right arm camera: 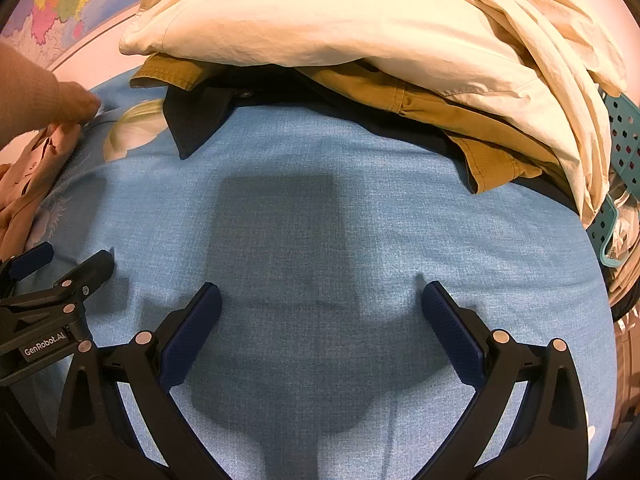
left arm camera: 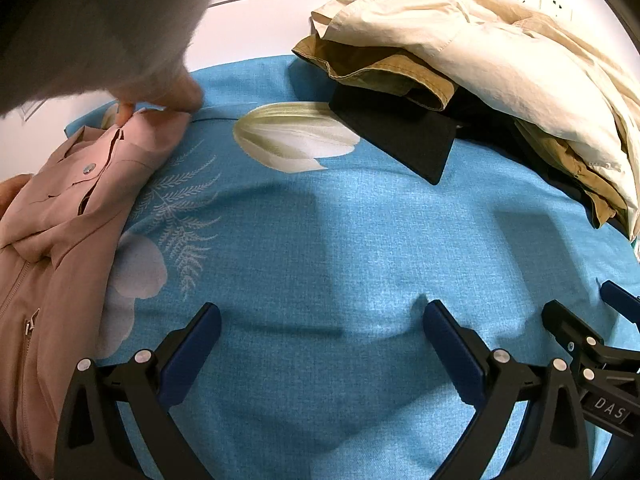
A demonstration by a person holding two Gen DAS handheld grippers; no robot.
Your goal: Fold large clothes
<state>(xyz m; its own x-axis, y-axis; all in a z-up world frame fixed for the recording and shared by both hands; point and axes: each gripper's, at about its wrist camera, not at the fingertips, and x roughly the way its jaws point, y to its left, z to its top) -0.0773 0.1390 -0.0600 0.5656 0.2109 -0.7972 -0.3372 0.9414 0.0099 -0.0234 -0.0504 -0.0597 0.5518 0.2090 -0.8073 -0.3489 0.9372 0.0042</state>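
Grippers idle over blue sheet

Jaws of left gripper (left arm camera: pixel 322 322) and right gripper (right arm camera: pixel 321 304) both spread wide, holding nothing, resting low over the sheet (left arm camera: pixel 320 240). Pink jacket (left arm camera: pixel 60 208) lies folded at the sheet's left edge, beside the left gripper, well apart from the right. A hand (left arm camera: pixel 176 92) pinches its far corner. Clothes pile (right arm camera: pixel 360 32) at the sheet's far right: cream on top, tan and black beneath. Writing: "DAS" on the right gripper's body, "GenRobot.AI" on the left's. Teal basket (right arm camera: pixel 616 152) right of the pile. Map (right arm camera: pixel 60 4) on wall behind the sheet.
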